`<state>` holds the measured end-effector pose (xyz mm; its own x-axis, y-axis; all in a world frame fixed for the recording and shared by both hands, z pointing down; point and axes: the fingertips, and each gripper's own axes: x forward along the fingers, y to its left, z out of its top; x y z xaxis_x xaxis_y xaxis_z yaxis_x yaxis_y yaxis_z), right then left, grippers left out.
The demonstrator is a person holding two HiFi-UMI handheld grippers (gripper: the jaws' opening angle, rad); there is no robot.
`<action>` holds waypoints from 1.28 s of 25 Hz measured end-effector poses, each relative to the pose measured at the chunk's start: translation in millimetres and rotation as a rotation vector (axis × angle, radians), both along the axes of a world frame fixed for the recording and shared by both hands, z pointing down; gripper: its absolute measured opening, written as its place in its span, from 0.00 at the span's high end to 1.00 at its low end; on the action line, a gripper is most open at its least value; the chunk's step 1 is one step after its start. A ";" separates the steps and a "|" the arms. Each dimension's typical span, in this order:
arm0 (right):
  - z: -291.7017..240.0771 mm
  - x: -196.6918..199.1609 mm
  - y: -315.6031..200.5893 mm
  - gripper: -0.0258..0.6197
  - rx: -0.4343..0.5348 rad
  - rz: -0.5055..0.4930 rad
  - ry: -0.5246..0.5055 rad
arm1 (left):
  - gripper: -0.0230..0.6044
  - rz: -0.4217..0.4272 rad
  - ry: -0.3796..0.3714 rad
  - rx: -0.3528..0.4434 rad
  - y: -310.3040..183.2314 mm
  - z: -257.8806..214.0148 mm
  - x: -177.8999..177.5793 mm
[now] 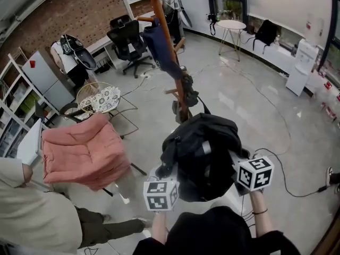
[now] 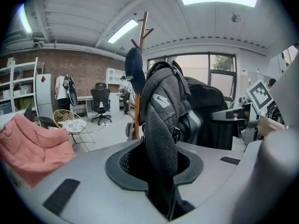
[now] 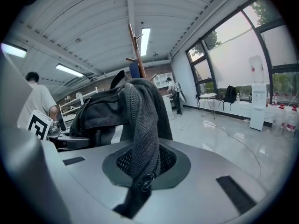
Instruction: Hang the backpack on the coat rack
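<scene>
The left hand-held gripper (image 2: 162, 186) is clenching one grey mesh shoulder strap (image 2: 161, 125) of the black backpack (image 1: 204, 155), and the right hand-held gripper (image 3: 140, 183) is clamping the other strap (image 3: 142, 125). The backpack is hanging in the air between them, above the floor (image 1: 255, 105), near the wooden coat rack (image 1: 169, 39), where a navy garment (image 1: 161, 49) is hanging

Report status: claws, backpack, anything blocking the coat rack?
Left claw shut on one shoulder strap, right claw on the other. Backpack held up, short of the coat rack. Dark blue item already on one peg; top pegs bare.
</scene>
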<state>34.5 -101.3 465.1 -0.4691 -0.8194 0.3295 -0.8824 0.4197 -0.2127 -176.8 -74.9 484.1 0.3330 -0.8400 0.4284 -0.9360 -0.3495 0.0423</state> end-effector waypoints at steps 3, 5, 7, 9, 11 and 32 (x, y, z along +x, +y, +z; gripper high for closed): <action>-4.1 0.7 -15.7 0.92 0.002 0.011 -0.004 | 0.81 0.011 0.004 0.001 -17.5 -3.2 0.8; -6.3 1.7 -26.1 0.92 0.002 0.016 -0.001 | 0.81 0.012 0.011 -0.002 -29.1 -4.8 1.3; -8.1 3.2 -37.9 0.92 0.000 0.019 0.002 | 0.81 0.011 0.016 -0.005 -41.7 -6.3 2.4; -8.9 5.3 -50.6 0.92 -0.006 0.017 0.005 | 0.81 0.011 0.020 -0.009 -54.2 -7.1 4.6; -9.3 7.9 -65.0 0.92 -0.012 0.012 0.004 | 0.81 0.009 0.022 -0.010 -67.1 -7.8 7.5; -5.3 24.3 -225.7 0.92 -0.089 -0.150 -0.010 | 0.81 -0.130 0.026 -0.077 -188.4 -4.4 32.6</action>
<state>58.8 -327.0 459.8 -0.5878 -0.7076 0.3922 -0.8088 0.5261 -0.2629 -144.2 -263.3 479.6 0.2360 -0.8418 0.4855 -0.9712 -0.2207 0.0894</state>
